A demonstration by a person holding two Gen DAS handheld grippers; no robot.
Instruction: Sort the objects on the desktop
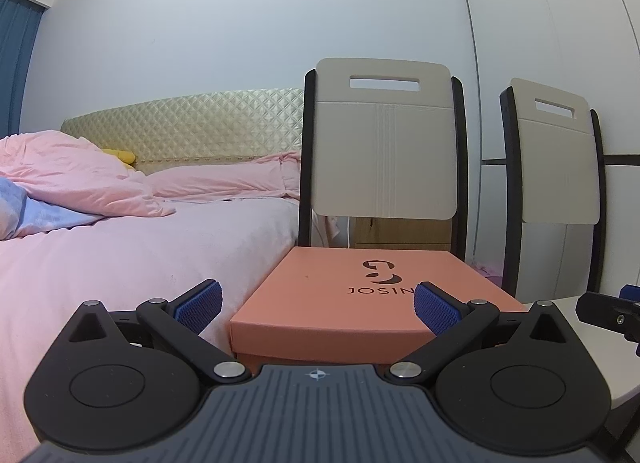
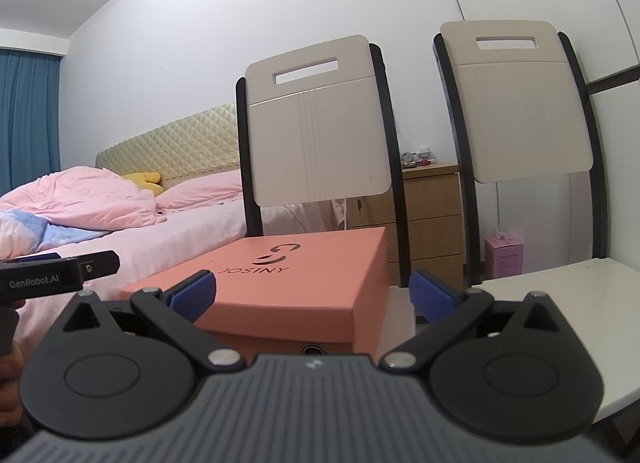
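1. The salmon-orange cardboard shoebox with a lid printed "JOSINY" sits closed on the seat of the nearer chair, its lid flat and square on the base, a dark logo above the lettering. In the right wrist view the box shows a small round hole in its front wall.
2. The left gripper has its jaws wide apart, holding nothing; its blue ribbed pads frame the box's near edge without touching it.
3. The right gripper likewise has its jaws spread wide and empty, its blue pads level with the box's front corner, apart from it.
4. In the right wrist view the left gripper shows at the left edge as a black bar marked "GenRobot.AI", beside the box.
5. The box rests against the beige chair back with black side rails; a second matching chair stands just to the right.
6. A white table surface lies below the second chair, to the right of the box.
7. To the left is a bed with pink bedding, a quilted cream headboard and a yellow plush toy.
8. Behind the chairs stands a light wooden drawer unit, with a pink carton on the floor near it.
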